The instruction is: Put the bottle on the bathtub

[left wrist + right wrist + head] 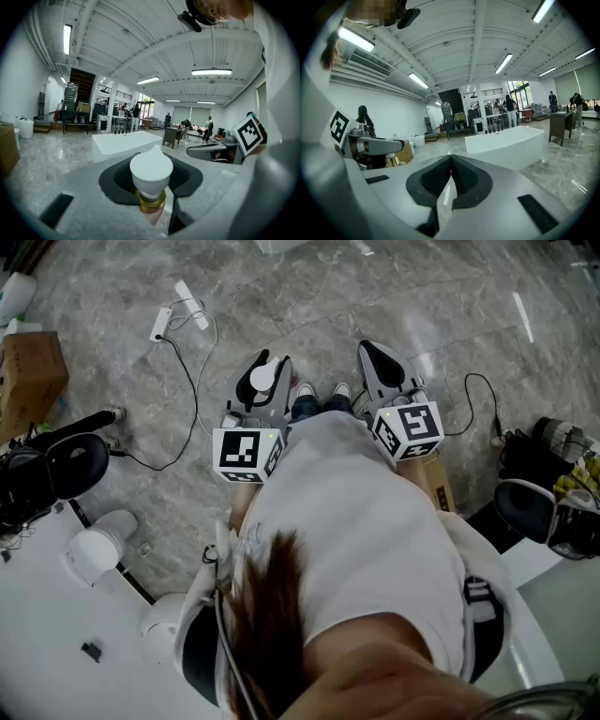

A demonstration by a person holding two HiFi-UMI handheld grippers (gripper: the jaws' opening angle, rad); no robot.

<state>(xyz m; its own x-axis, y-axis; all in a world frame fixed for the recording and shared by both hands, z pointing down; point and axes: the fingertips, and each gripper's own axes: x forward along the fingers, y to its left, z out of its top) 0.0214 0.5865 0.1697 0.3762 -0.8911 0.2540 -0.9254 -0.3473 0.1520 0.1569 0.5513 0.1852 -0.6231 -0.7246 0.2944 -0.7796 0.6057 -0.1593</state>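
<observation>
1. A grey, veined marble floor (328,296) runs through the hall, glossy enough to mirror the lights.
2. The ceiling (140,42) is white and ribbed, crossed by beams, with long lit tube lamps (212,72) in rows.
3. One side wall (393,117) is plain white, with a long air vent (370,65) just under the ceiling.
4. A dark staircase (80,84) rises at the far end.
5. Tall windows (581,84) with pale blinds let in daylight.
6. A dark desk (171,136) stands far off, with people near it.
7. A cardboard box (28,381) sits at the floor's edge; a white power strip (161,324) and its black cable lie nearby.

bottle (151,174) between left tongs (153,161)
</observation>
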